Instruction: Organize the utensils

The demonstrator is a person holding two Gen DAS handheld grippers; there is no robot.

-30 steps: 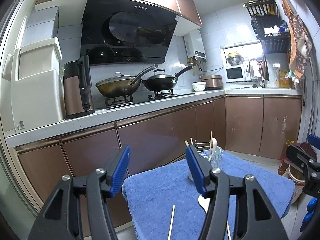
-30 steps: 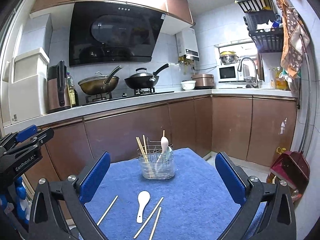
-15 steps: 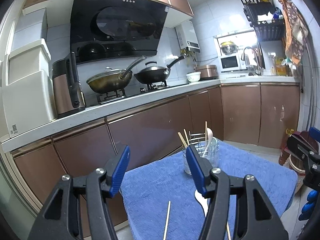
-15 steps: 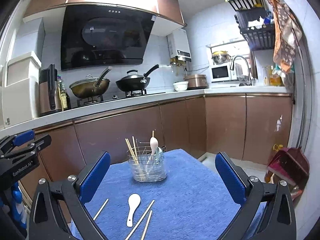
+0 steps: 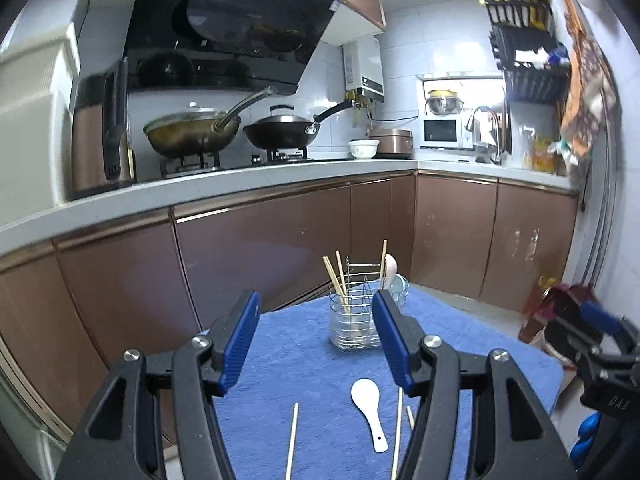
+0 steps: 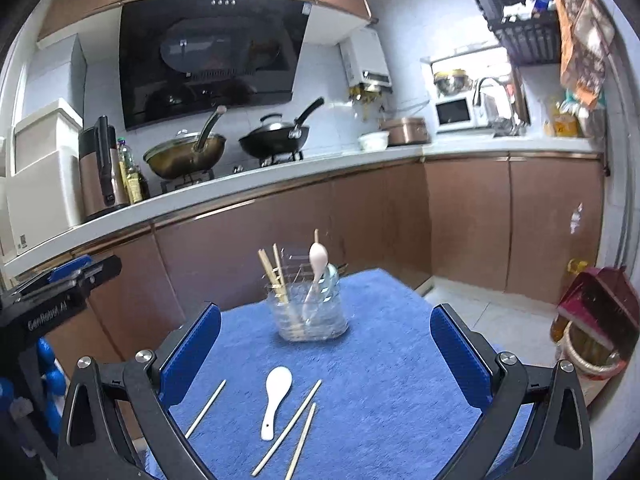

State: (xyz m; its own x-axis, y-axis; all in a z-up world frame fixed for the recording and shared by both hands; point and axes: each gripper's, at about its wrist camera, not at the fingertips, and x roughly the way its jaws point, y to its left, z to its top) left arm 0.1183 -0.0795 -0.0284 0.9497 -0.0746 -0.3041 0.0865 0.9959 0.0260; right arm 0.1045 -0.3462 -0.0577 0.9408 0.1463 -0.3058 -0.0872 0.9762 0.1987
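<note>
One white ceramic spoon and three thin wooden chopsticks lie loose on the table, which is covered by a fuzzy blue towel. Behind them, near the far edge, stands one clear holder with a wire frame, holding three upright chopsticks and one pale spoon. The left gripper and right gripper both hover above the table with blue-padded jaws spread wide, gripping nothing.

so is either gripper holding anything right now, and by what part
Nothing is held. The left gripper and right gripper are both open and empty above the blue towel.
</note>
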